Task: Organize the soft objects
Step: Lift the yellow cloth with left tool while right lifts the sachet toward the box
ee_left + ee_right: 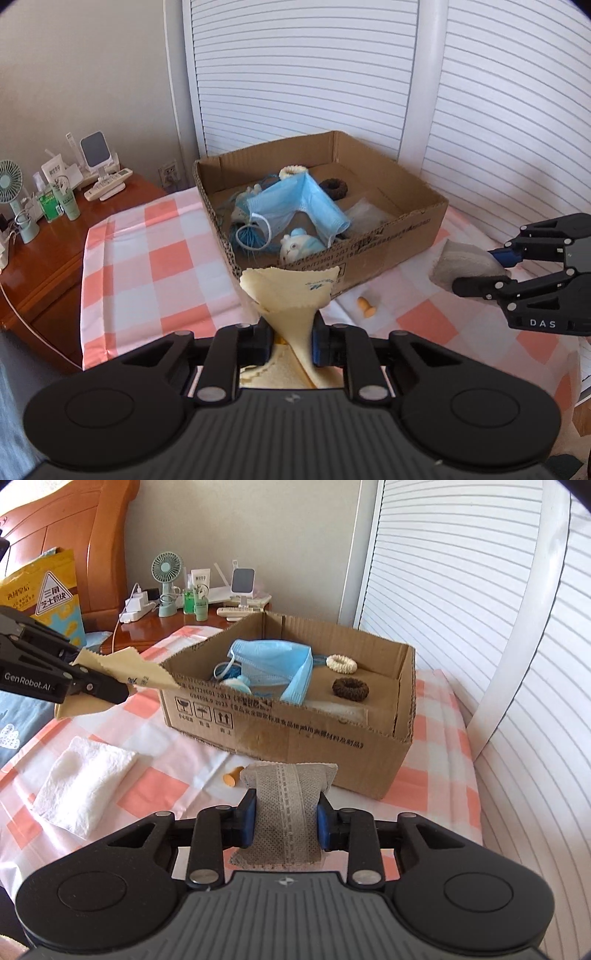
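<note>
Cardboard box point(388, 236) on the checked cloth is the goal; short of its near wall, the left gripper point(290, 341) pinches a bunched yellow cloth point(291, 291) and the right gripper point(284, 823) squeezes a grey sachet point(286, 805). Carried too low, the cloth's loose corner could catch on that wall, or the sachet slip from its narrow hold.

green fan point(167, 568); remote point(108, 184); snack bag point(44, 594)
</note>
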The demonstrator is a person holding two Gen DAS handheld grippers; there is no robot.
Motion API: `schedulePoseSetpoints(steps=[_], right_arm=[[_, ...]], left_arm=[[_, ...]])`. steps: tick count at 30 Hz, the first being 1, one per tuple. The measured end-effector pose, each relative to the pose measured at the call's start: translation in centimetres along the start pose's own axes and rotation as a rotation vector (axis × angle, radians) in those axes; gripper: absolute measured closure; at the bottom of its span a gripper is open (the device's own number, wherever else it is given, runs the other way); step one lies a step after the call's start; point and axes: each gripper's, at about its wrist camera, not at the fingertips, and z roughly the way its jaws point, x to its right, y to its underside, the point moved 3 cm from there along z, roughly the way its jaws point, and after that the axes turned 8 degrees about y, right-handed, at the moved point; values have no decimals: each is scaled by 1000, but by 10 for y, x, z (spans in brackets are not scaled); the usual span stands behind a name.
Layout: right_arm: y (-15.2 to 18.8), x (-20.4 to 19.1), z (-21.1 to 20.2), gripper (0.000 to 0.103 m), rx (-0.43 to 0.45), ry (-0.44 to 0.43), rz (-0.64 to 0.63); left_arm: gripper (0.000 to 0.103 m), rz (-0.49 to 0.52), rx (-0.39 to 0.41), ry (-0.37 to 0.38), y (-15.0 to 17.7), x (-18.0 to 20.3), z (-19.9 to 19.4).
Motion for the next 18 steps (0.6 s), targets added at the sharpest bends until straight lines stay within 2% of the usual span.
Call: schedulePoseSetpoints(steps=[8,14,18], right_arm=[[-24,16,-18,68,54,9,0],[-49,33,-23,68,100,28,13],[-57,43,-17,68,113,31,28]], left_arm=[[86,66,70,7,-47,11,-9],[86,83,94,18,-87,13,11],[86,96,85,30,-120,15,38]])
